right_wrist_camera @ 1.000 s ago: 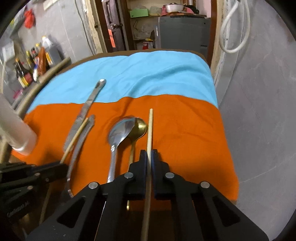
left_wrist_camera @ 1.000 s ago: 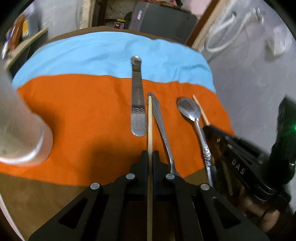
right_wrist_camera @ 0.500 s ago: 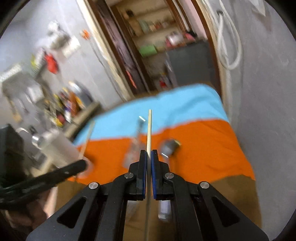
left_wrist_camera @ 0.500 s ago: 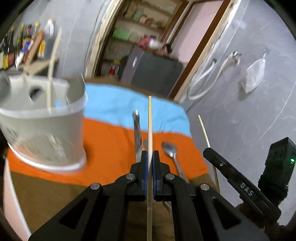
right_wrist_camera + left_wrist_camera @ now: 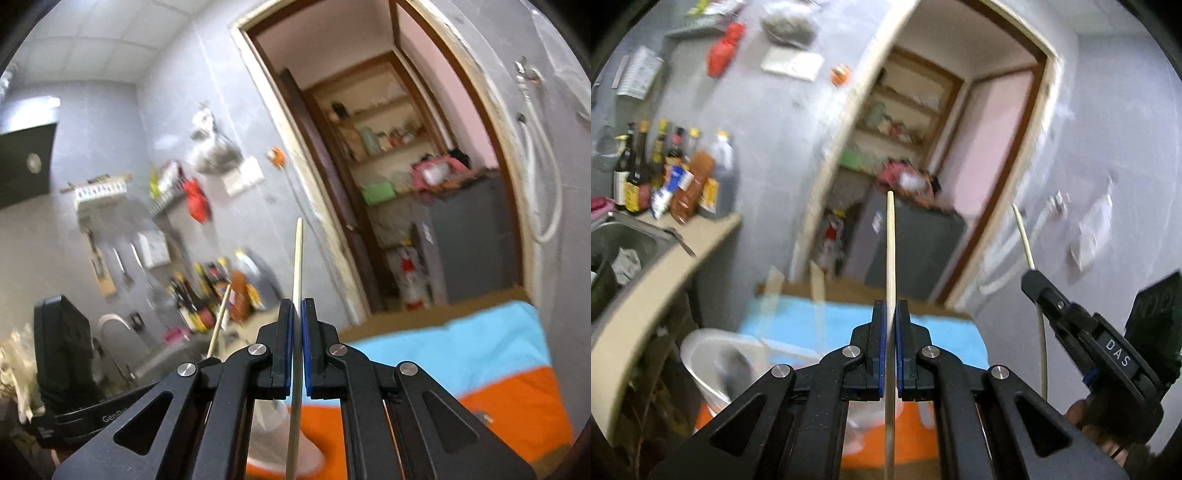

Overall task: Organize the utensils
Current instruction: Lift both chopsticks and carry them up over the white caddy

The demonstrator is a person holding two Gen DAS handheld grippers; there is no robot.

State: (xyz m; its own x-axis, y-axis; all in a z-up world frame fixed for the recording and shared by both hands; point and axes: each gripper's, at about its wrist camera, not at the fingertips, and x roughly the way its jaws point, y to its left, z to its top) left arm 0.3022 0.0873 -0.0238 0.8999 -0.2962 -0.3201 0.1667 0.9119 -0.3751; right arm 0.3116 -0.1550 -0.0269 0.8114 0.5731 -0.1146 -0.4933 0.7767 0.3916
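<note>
My left gripper (image 5: 890, 314) is shut on a wooden chopstick (image 5: 890, 251) that points up and away, lifted well above the table. My right gripper (image 5: 296, 312) is shut on a second wooden chopstick (image 5: 297, 258), also raised; it shows in the left wrist view (image 5: 1034, 280) with its chopstick (image 5: 1023, 236). A white utensil holder (image 5: 713, 354) stands blurred at the lower left on the cloth, with sticks in it. The left gripper's chopstick shows in the right wrist view (image 5: 221, 321). The spoons and knives on the table are out of view.
The table carries an orange and light blue cloth (image 5: 934, 332), also in the right wrist view (image 5: 480, 354). A counter with bottles (image 5: 672, 177) and a sink (image 5: 620, 243) lie to the left. A grey cabinet (image 5: 908, 247) stands behind the table in a doorway.
Both grippers have risen and tilted upward with their chopsticks. The table and utensils have dropped out of view, and the wall and doorway now fill both views.
</note>
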